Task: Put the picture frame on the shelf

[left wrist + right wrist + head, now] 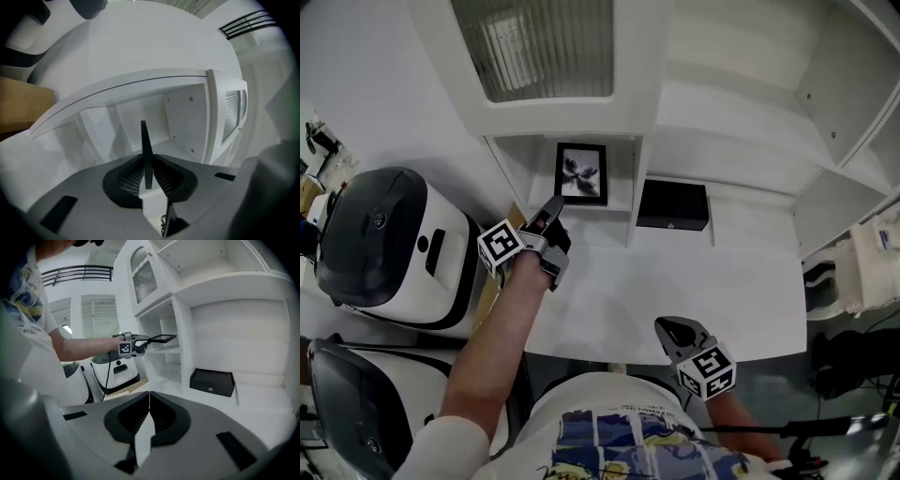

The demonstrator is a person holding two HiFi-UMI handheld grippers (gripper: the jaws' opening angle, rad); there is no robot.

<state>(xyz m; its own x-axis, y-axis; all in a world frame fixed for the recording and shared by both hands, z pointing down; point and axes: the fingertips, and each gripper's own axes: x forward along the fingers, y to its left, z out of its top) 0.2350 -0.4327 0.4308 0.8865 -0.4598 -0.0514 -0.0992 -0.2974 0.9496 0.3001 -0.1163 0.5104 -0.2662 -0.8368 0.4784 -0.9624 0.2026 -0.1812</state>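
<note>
The picture frame (581, 173) is black with a pale flower print. My left gripper (553, 208) is shut on its near edge and holds it flat in the mouth of the low shelf compartment (621, 204). In the left gripper view the frame (146, 154) shows edge-on as a thin dark blade between the jaws, with the compartment's white walls (185, 119) behind it. The right gripper view shows the frame (164, 338) level at the shelf front (161, 352), above the board. My right gripper (673, 330) hangs shut and empty by the desk's front edge.
A black box (673, 204) sits on the white desk (712, 291) in the neighbouring bay, also visible as the box (212, 382). A cabinet with a ribbed glass door (534, 47) is above the compartment. Two white-and-black machines (384, 248) and a cardboard piece (492, 291) stand to the left.
</note>
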